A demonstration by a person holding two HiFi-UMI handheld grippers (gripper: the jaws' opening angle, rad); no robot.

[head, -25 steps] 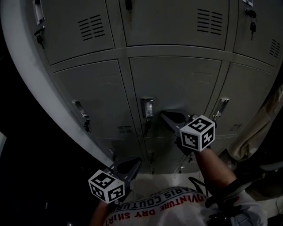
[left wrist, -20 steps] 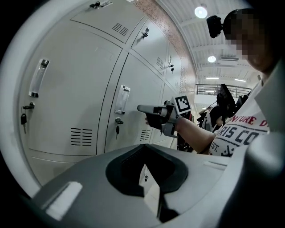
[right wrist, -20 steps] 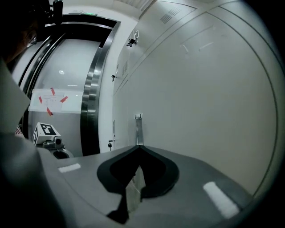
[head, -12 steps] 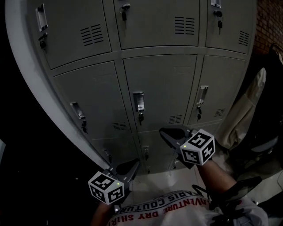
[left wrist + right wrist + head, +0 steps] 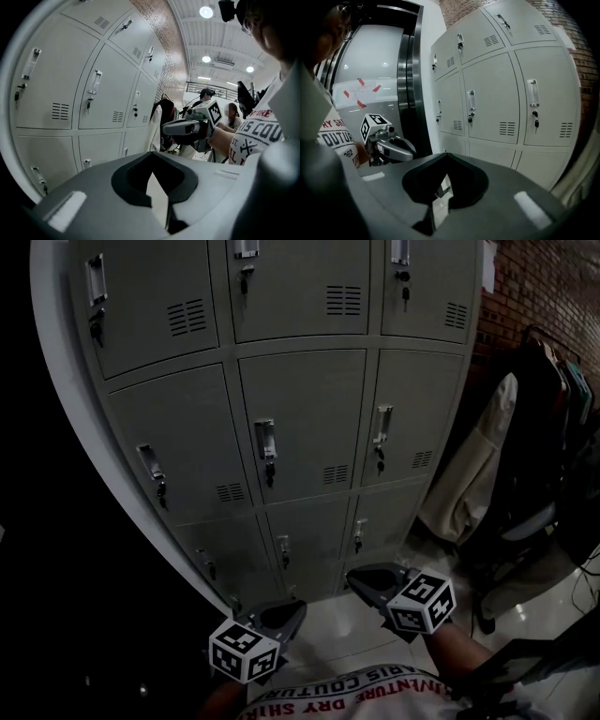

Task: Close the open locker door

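The bank of grey locker doors (image 5: pixel 305 418) fills the upper left and centre of the head view. In this dim light each door looks flush with its frame, though I can't be sure of the lowest row. The 2 grippers sit low in the frame, well apart from the lockers. The left gripper (image 5: pixel 286 613) is at bottom centre-left and the right gripper (image 5: pixel 361 577) at bottom centre-right. Both have their jaws pressed together with nothing between them. A pale coat (image 5: pixel 469 474) hangs at the right, beside the lockers.

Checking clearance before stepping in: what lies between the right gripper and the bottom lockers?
Only bare pale floor, seen in the head view; the right gripper hangs short of the bottom lockers, touching nothing.
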